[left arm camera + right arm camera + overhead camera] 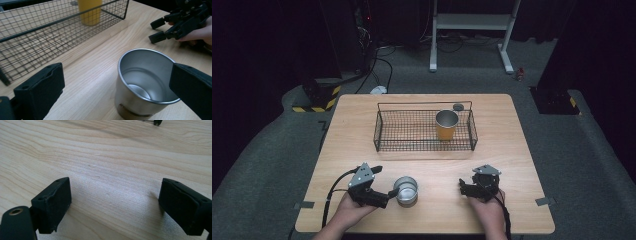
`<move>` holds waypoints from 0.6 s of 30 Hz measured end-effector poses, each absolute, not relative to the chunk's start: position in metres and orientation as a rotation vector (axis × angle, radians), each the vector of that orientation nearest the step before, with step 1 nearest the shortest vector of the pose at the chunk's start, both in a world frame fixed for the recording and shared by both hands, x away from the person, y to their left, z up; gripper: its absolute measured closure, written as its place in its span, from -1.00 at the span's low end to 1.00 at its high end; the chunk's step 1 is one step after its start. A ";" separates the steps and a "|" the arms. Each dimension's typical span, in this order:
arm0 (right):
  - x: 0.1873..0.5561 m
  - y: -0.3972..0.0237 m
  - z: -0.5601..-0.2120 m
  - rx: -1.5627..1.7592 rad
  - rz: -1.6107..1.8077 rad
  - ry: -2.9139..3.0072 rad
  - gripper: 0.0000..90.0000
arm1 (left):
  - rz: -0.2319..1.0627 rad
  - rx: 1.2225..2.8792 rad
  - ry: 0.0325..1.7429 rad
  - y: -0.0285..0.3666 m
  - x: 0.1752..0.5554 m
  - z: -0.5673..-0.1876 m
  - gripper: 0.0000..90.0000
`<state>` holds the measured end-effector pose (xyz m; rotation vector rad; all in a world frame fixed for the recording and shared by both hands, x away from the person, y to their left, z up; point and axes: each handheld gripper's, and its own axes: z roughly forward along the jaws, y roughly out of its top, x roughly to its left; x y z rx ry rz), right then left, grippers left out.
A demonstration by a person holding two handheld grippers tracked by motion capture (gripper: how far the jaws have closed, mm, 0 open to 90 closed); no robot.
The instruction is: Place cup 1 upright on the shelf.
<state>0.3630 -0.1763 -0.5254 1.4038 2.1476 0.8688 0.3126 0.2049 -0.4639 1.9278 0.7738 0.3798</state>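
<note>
A steel cup stands upright and empty on the wooden table near its front edge. My left gripper is just left of it, jaws wide apart. In the left gripper view the cup sits toward the right jaw, which overlaps its rim; the left jaw is well clear of it, so my left gripper is open. My right gripper rests low over bare wood to the cup's right, and in its own view my right gripper is open with nothing between the jaws. The right gripper also appears beyond the cup.
A black wire basket sits at the table's middle back and holds an upright orange cup at its right end. A small round grey object lies behind the basket. Basket mesh and orange cup are ahead of the left gripper.
</note>
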 end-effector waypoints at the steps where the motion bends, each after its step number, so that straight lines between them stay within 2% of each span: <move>1: 0.363 -0.176 -0.525 1.404 0.868 2.150 -0.75 | 0.374 1.929 0.769 0.203 0.312 -0.464 -0.99; 18: 0.363 -0.176 -0.525 1.407 0.868 2.147 -0.75 | 0.321 1.968 0.692 0.174 0.305 -0.471 -1.00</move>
